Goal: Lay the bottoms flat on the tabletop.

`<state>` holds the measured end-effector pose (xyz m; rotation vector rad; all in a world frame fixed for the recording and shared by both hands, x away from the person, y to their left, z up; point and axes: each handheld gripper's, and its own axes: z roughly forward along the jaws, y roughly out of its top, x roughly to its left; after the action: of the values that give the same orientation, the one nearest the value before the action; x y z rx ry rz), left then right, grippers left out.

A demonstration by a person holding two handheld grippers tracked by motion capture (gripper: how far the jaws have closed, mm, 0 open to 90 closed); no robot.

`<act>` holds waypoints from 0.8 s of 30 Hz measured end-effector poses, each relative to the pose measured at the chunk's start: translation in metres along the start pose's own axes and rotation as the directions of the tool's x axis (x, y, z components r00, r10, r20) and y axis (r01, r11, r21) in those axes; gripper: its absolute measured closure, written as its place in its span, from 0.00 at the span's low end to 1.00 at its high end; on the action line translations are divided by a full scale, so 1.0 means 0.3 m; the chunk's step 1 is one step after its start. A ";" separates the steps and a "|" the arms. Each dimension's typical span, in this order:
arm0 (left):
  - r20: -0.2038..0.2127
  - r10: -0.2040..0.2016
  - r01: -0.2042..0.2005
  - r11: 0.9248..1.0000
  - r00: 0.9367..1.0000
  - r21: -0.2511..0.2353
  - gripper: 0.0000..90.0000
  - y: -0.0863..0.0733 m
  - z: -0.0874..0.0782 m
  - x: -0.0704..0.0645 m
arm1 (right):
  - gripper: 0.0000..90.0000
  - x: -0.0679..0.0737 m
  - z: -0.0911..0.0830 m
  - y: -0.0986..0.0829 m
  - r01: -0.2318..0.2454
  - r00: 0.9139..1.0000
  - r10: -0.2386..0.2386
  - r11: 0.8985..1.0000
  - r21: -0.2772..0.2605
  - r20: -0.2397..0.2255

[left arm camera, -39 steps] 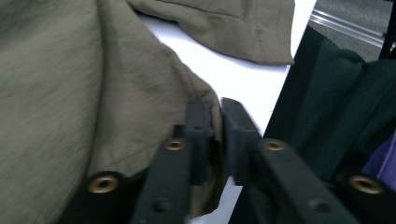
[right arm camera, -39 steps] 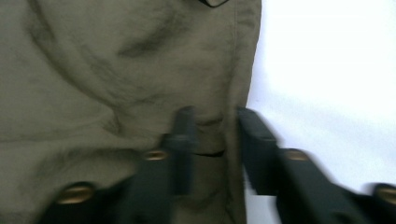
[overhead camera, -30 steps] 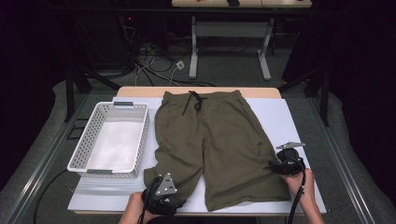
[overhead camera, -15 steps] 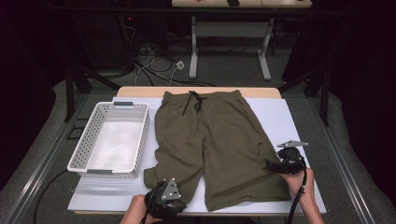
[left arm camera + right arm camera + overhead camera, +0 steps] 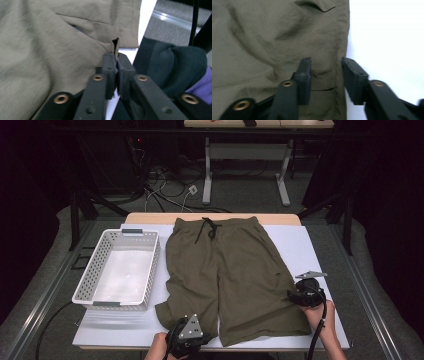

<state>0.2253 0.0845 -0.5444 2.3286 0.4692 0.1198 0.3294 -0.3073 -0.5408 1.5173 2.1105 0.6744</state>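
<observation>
Olive shorts (image 5: 232, 275) lie flat on the white surface (image 5: 312, 250), a tool at each lower corner.

A white slotted basket (image 5: 120, 270) stands at 9 o'clock of the shorts, just beside their left leg, with nothing between the tools and the cloth. The left tool (image 5: 187, 336) sits at 6 o'clock of the surface, on the hem of the left leg; in the left gripper view (image 5: 115, 66) its jaws are pressed together with a thin fold of the hem pinched between them. The right tool (image 5: 302, 294) lies at 4 o'clock, at the outer edge of the right leg, the hand (image 5: 320, 315) behind it; in the right gripper view (image 5: 325, 67) its jaws stand apart, straddling the side seam.
</observation>
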 end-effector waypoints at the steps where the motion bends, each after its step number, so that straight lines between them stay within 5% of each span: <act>1: -0.011 0.007 -0.007 1.000 1.000 0.015 0.85 0.000 -0.002 0.004 | 0.60 0.001 0.000 0.000 0.001 1.000 -0.001 1.000 0.003 -0.002; 5: -0.063 -0.013 0.014 1.000 0.998 0.017 0.54 -0.012 -0.045 0.031 | 0.49 -0.003 -0.005 0.007 -0.003 1.000 0.003 1.000 -0.007 0.003; 8: -0.107 -0.046 0.044 0.999 0.993 -0.015 0.43 -0.033 -0.107 0.065 | 0.46 -0.008 -0.013 0.007 -0.007 1.000 0.007 1.000 -0.024 0.009; 12: -0.173 -0.116 0.108 0.993 0.978 -0.052 0.41 -0.061 -0.174 0.106 | 0.47 -0.008 -0.015 0.006 -0.003 0.999 0.004 1.000 -0.020 0.032; 19: -0.300 -0.162 0.169 0.986 0.940 -0.003 0.42 -0.128 -0.213 0.144 | 0.48 0.004 -0.013 0.007 0.015 0.999 -0.014 1.000 -0.027 0.030; 21: -0.314 -0.188 0.202 0.979 0.931 0.012 0.46 -0.141 -0.218 0.158 | 0.48 0.001 -0.013 0.008 0.013 0.999 -0.011 0.999 -0.036 0.036; 24: -0.318 -0.209 0.223 0.975 0.925 0.007 0.47 -0.155 -0.230 0.171 | 0.49 -0.004 -0.013 0.009 0.007 0.999 -0.005 0.999 -0.033 0.038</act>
<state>0.2438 0.1792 -0.5296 2.2891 0.8934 0.3834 0.3292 -0.3082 -0.5360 1.4938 2.0648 0.6695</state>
